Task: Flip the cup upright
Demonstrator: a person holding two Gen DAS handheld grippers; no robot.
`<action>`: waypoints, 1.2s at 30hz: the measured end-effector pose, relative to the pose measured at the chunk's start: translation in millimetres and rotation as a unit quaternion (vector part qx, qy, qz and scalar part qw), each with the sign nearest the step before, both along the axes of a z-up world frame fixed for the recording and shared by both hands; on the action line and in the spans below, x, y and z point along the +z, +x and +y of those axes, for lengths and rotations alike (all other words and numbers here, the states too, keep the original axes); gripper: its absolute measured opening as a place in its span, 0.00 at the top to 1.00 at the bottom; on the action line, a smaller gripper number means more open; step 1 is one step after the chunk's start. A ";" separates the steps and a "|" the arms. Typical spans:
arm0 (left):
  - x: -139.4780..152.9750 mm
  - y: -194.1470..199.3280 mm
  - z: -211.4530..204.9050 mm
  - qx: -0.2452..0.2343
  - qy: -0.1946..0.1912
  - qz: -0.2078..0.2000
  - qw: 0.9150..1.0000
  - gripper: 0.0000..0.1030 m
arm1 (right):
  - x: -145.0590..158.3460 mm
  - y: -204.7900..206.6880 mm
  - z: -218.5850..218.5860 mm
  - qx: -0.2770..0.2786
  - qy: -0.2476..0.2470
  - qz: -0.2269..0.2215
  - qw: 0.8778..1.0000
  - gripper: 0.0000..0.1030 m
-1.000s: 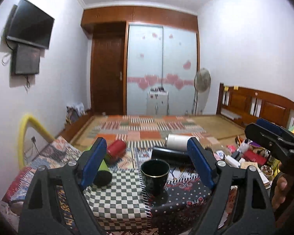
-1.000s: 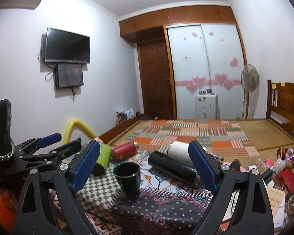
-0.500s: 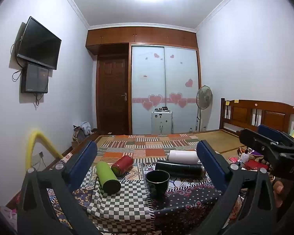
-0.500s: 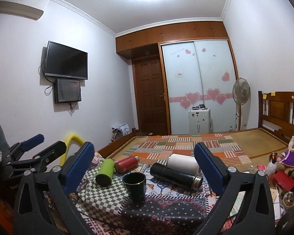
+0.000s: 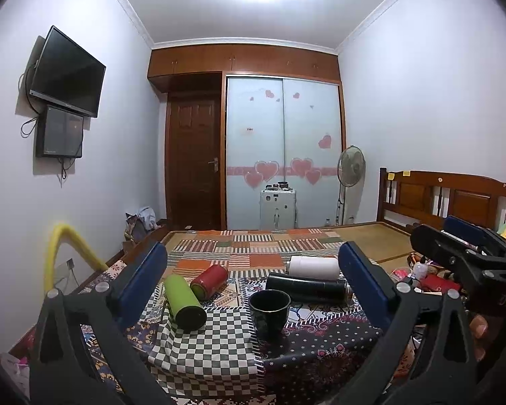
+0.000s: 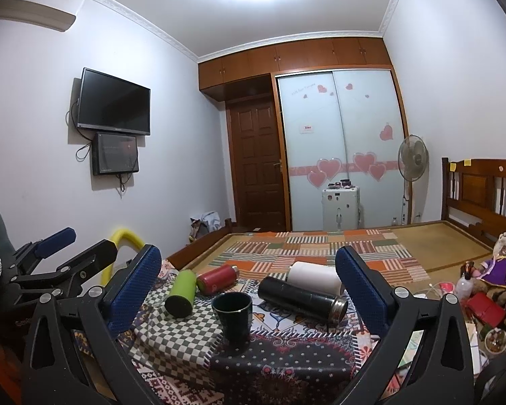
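Observation:
A dark green cup (image 5: 269,314) stands upright, mouth up, on the patterned cloth of a small table (image 5: 219,347); it also shows in the right wrist view (image 6: 232,315). My left gripper (image 5: 253,287) is open and empty, pulled back from the cup and above it. My right gripper (image 6: 248,285) is open and empty, also back from the cup. The right gripper shows at the right edge of the left wrist view (image 5: 462,256). The left gripper shows at the left edge of the right wrist view (image 6: 64,253).
Behind the cup lie a green bottle (image 5: 184,301), a red bottle (image 5: 209,281), a black flask (image 5: 307,287) and a white bottle (image 5: 313,267). Small clutter (image 6: 482,303) lies to the right. A bed with a patchwork cover (image 5: 253,246) lies beyond.
Both grippers have risen and drawn back from the cup, so the views tilt up and the table sits lower in frame. The cup has not moved.

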State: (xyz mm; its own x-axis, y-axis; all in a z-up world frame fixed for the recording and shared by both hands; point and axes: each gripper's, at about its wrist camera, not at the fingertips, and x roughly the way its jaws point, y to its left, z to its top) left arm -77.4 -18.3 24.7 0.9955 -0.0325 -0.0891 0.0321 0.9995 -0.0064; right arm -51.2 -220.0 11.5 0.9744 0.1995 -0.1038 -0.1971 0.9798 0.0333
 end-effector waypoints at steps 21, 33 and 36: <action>-3.0 4.8 -1.5 -0.006 -0.001 0.008 1.000 0.00 | 4.8 -1.5 0.0 -0.002 0.002 0.004 1.000 0.00; -5.6 12.0 -0.2 -0.019 -0.007 0.019 1.000 0.00 | 7.0 -1.3 -1.2 -0.004 0.002 0.003 1.000 0.00; -6.7 11.6 0.7 -0.019 -0.008 0.019 1.000 0.00 | 7.0 -1.0 -1.2 -0.005 0.002 0.004 1.000 0.00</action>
State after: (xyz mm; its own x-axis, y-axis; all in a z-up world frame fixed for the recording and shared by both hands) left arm -65.7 -17.5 18.0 0.9894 -0.0715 -0.1260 0.0690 0.9973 -0.0240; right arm -52.3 -221.2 18.5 0.9754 0.1911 -0.1100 -0.1878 0.9814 0.0392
